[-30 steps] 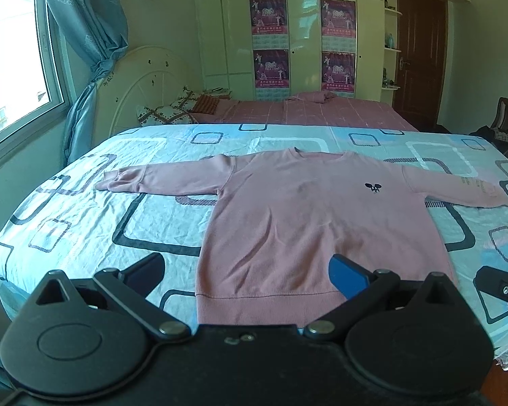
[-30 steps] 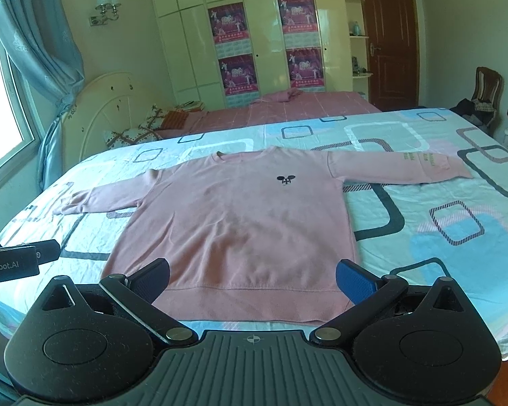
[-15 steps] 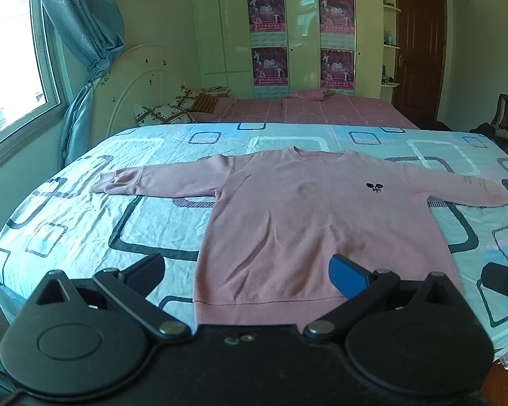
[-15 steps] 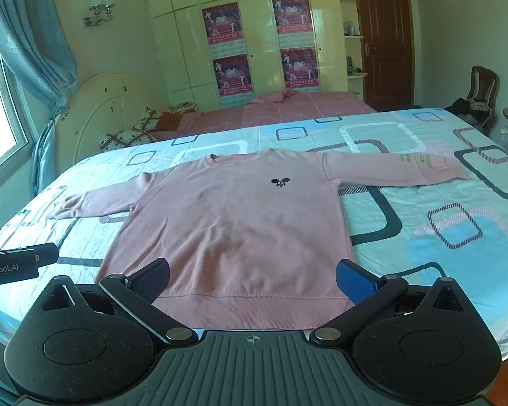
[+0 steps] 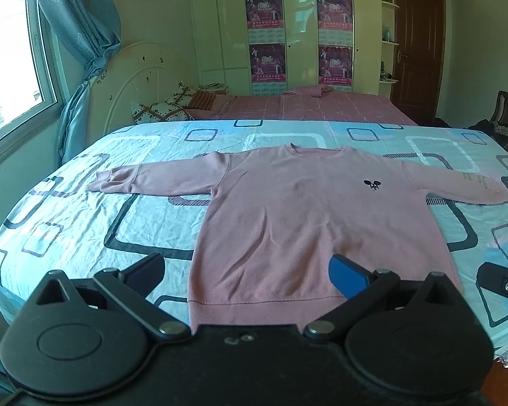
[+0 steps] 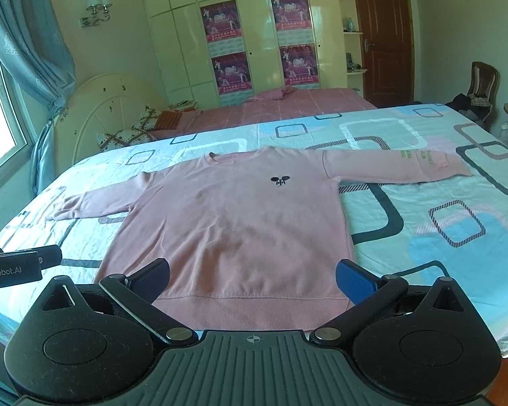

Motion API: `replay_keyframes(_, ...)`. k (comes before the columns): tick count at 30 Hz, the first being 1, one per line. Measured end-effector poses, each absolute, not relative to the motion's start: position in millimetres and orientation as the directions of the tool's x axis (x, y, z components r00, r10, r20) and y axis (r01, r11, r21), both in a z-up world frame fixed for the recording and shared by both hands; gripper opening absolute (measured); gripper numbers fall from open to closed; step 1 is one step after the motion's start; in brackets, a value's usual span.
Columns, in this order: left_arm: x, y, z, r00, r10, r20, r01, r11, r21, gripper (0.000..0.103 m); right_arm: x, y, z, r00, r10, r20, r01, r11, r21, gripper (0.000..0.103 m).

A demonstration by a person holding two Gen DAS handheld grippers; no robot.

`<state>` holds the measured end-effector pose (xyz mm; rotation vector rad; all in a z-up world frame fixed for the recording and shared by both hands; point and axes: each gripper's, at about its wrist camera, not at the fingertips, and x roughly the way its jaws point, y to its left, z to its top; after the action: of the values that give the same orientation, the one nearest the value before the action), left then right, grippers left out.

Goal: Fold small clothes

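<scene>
Sweater [image 5: 308, 223] flat on bed [image 5: 84, 223], front up, both sleeves out.

Left gripper [image 5: 247, 272] and right gripper [image 6: 252, 277] hovered at 6 o'clock near the hem, jaws spread wide, pinching nothing. Left sleeve [image 5: 159, 181] lay toward 9 o'clock, right sleeve [image 6: 399, 165] toward 3. Mouse logo [image 6: 280, 180] sat on chest.

1. Bed [image 5: 84, 230], covered by a light blue sheet [image 6: 440, 203] printed with rounded squares.
2. Pink sweatshirt [image 5: 304, 213] lies flat on the sheet, front up, both sleeves spread sideways, hem at the near edge.
</scene>
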<state>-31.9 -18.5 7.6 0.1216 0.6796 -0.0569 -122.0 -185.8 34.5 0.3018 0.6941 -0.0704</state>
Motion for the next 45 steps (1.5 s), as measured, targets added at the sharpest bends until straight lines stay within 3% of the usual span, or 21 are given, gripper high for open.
replay_keyframes(45, -11, -33, -1, 0.759, -0.009, -0.651, 0.096, 0.991, 0.098, 0.102, -107, -201, 26, 0.757, 0.015, -0.653, 0.199, 0.947, 0.252, 0.103)
